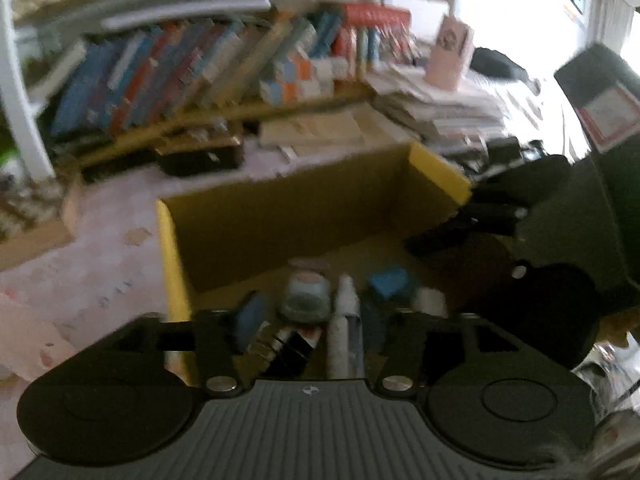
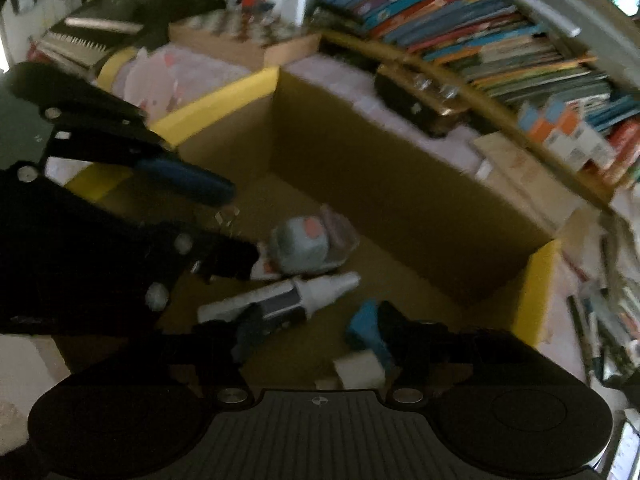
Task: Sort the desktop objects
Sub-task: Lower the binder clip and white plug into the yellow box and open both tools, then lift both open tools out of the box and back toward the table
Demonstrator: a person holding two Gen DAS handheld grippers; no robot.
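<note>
you get two soft, motion-smeared fisheye views. daylight blows out the window (image 1: 520, 12) at the left view's upper right, washing the papers below. the box (image 2: 400, 200) interior sits dim and murky. books (image 1: 180, 68) bend and streak along the curved edges.

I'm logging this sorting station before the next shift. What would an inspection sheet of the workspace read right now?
Surface: pale pink patterned desk cover, partly visible.
Job's things: open brown cardboard box with yellow flap edges holds a white tube with dark band, a round grey-blue jar, a small blue block and a white block.
Clutter: stacked papers, pens.
Grippers: left gripper and right gripper both open over the box, nothing held.
Cables: nothing seen.
Surroundings: wooden shelf of leaning books.
</note>
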